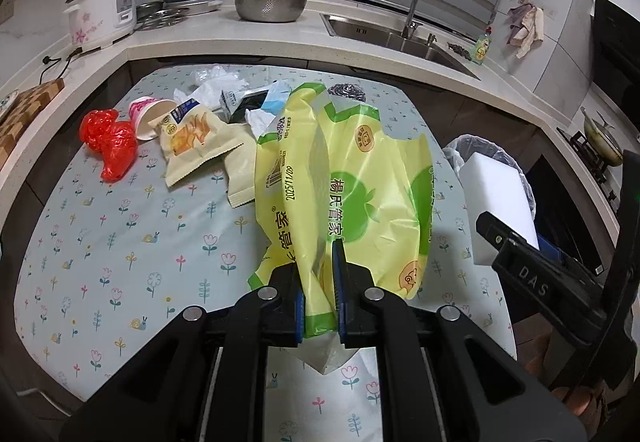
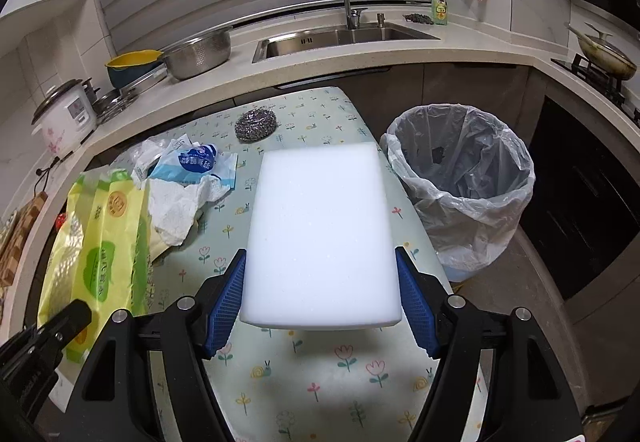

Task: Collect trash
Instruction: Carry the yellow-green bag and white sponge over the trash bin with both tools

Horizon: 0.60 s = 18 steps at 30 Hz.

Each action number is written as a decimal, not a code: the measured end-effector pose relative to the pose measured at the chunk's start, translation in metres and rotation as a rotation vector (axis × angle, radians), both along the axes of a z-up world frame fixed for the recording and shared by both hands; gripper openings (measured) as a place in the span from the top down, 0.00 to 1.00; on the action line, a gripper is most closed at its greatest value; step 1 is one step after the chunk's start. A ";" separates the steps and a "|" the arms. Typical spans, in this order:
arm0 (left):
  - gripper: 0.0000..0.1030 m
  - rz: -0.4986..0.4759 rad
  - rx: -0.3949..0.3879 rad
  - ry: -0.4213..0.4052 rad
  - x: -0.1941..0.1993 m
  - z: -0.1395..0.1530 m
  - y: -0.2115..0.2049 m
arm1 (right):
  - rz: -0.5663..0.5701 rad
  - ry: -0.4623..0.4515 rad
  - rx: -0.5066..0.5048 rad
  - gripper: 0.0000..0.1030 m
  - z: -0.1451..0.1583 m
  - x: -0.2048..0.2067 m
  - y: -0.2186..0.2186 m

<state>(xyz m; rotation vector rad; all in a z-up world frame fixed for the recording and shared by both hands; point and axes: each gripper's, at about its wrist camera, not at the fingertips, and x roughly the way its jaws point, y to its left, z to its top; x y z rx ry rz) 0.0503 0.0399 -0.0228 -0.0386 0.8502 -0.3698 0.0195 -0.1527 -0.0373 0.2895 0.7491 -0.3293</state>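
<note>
My left gripper (image 1: 318,262) is shut on a yellow-green plastic bag (image 1: 352,178) and holds it up above the flowered table (image 1: 120,242). The bag also shows at the left of the right wrist view (image 2: 100,242). My right gripper (image 2: 320,266) is shut on a white foam block (image 2: 320,242), held above the table's right side. The block also shows in the left wrist view (image 1: 500,198). A bin lined with a clear bag (image 2: 464,186) stands on the floor right of the table. On the table lie a red bag (image 1: 108,140), a pink cup (image 1: 150,116), snack wrappers (image 1: 192,142), crumpled paper (image 2: 176,206) and a steel scourer (image 2: 256,126).
A counter runs behind the table with a rice cooker (image 1: 102,12), a steel colander (image 1: 270,2), a sink with tap (image 2: 344,34) and a dish soap bottle (image 2: 440,6). A pan sits on the stove (image 2: 604,54) at the right. A wooden board (image 1: 24,110) lies at the left.
</note>
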 end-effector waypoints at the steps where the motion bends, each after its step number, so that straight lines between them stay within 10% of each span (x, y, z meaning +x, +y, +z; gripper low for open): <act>1: 0.90 -0.008 0.001 0.000 0.000 0.001 -0.003 | -0.003 0.001 -0.008 0.34 0.000 -0.005 0.000; 18: 0.90 -0.135 0.038 -0.037 0.007 0.009 -0.078 | -0.074 -0.019 -0.023 0.34 0.001 -0.026 -0.042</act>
